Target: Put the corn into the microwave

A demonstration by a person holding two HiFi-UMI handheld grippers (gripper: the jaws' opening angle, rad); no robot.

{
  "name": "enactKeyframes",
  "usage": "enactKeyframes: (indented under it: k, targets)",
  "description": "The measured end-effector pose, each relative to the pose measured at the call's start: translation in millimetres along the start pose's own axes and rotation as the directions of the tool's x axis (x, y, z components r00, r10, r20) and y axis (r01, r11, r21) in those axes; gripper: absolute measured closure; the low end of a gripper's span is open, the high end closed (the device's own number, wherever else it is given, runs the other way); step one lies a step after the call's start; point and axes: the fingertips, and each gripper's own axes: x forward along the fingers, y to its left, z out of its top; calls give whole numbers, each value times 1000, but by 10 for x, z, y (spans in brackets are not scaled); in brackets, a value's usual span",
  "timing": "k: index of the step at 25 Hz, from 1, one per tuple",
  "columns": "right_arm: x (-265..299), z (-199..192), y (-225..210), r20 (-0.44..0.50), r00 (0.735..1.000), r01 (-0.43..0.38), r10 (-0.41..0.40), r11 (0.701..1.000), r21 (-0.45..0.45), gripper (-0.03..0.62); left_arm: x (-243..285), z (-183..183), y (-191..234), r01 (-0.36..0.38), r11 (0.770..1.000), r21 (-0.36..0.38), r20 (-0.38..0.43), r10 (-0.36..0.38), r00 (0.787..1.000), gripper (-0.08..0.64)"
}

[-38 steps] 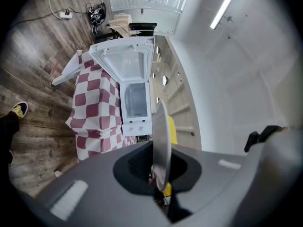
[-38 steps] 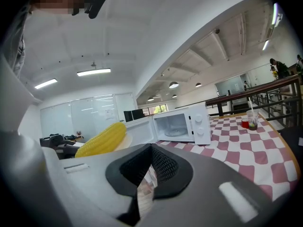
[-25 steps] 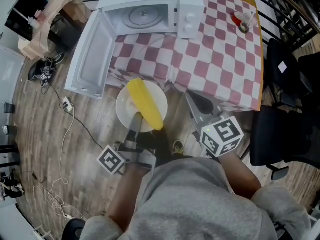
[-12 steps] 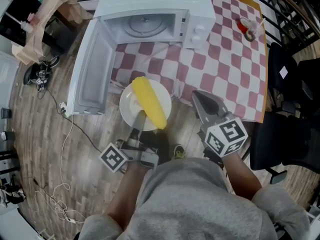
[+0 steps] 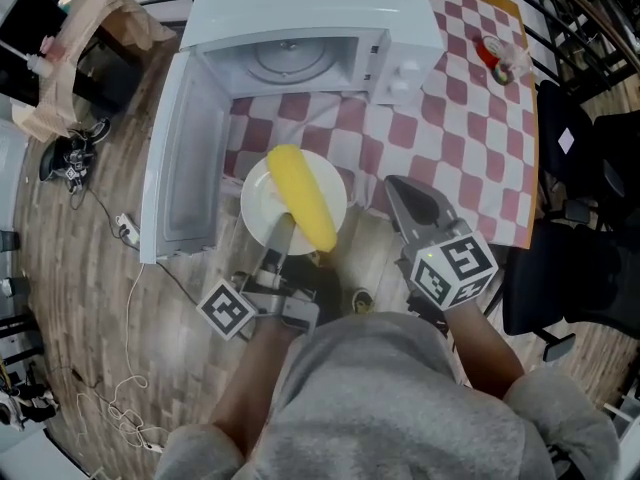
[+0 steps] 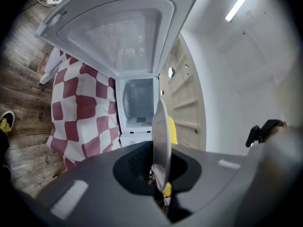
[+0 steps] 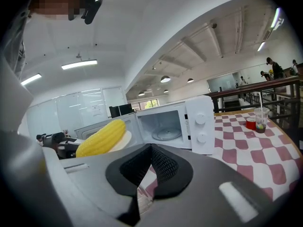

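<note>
Left tongs [image 5: 282, 228] pinch the near rim of the white plate [image 5: 257, 200]. Right tongs [image 5: 398, 190] pressed together, empty. Corn cob [image 5: 300, 196] lies loose on the plate, before the open microwave [image 5: 300, 58] on the bench [image 5: 450, 128]. Judged: cob stiff, light and apt to roll, so keep the rim hold and the plate level.

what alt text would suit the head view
The left gripper holds a white plate with a corn cob on it before an open microwave on a checked table. The right gripper, shut and empty, is beside it.
</note>
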Motion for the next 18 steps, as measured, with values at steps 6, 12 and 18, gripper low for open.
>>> enactKeyframes:
  k: [6,12,18]
  targets:
    - [122,76,45,-6,999,32,-32,999,-7,594,97,168,24,5,1000,-19,-22,-5,1000,546]
    - [270,135,95,-12,999,51,-51,999,-14,594,182,259,75,-2,1000,-25,-46,1,999,546]
    - [499,208,119,-7,997,75,-75,997,-15,594,328,402,196,-34,999,-27,-82,32,996,546]
